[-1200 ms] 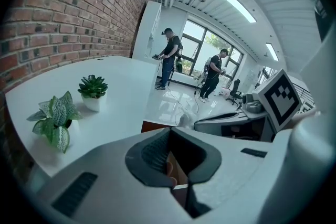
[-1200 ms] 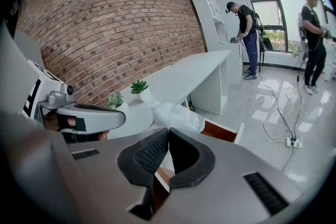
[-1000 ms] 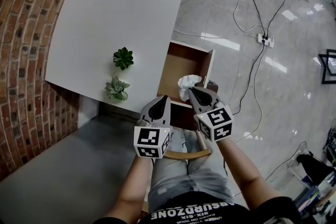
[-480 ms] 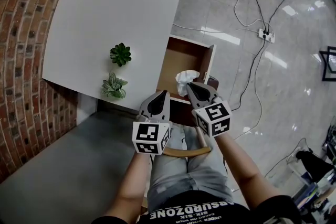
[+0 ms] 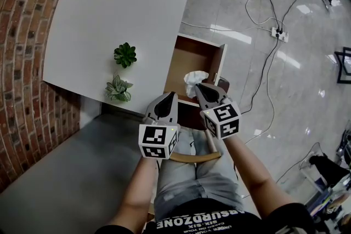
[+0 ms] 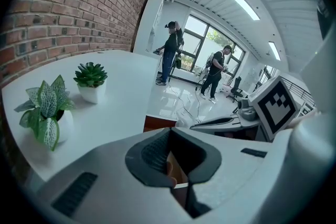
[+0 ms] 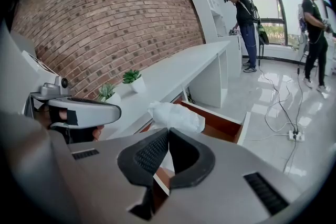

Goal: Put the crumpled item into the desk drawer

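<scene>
The crumpled white item [image 5: 195,79] hangs over the near end of the open wooden drawer [image 5: 189,63], pinched at its lower part by my right gripper [image 5: 198,86]. In the right gripper view the item [image 7: 176,114] bulges just past the shut jaw tips of that gripper [image 7: 168,132], with the drawer [image 7: 223,124] behind and below it. My left gripper [image 5: 171,95] is beside it to the left, over the desk's near edge, its jaws together with nothing in them; its tips [image 6: 170,132] meet in the left gripper view.
The white desk [image 5: 131,3] runs along a brick wall and carries two small potted plants [image 5: 125,55] [image 5: 118,89]. A curved wooden chair edge [image 5: 192,159] lies under my arms. Cables and a power strip [image 5: 279,34] lie on the shiny floor. People stand by far windows [image 6: 170,50].
My right gripper has sunk slightly with the crumpled item still in its jaws. The left gripper has stayed where it was.
</scene>
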Tool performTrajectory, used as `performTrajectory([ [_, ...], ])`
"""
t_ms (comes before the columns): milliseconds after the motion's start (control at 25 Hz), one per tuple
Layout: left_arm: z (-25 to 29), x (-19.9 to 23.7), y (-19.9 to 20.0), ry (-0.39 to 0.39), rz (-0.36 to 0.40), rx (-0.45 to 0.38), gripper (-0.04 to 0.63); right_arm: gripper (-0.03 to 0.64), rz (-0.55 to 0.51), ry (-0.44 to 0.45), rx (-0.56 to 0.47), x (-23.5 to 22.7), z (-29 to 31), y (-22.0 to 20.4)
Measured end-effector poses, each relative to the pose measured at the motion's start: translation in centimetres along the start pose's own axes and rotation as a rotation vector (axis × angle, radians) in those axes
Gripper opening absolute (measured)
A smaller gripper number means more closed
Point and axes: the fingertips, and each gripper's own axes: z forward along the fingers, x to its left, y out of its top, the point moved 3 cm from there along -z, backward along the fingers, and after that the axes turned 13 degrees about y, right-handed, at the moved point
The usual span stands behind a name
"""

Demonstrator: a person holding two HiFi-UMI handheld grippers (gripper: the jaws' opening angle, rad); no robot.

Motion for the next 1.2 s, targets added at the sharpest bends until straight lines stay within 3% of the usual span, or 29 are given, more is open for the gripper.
performTrajectory([
  [1200,1.6,0.5,-1.1,-0.012,0.007,0.034,0.006,0.0,0.079,-0.035,0.056,-2.4,3.1,-2.7],
])
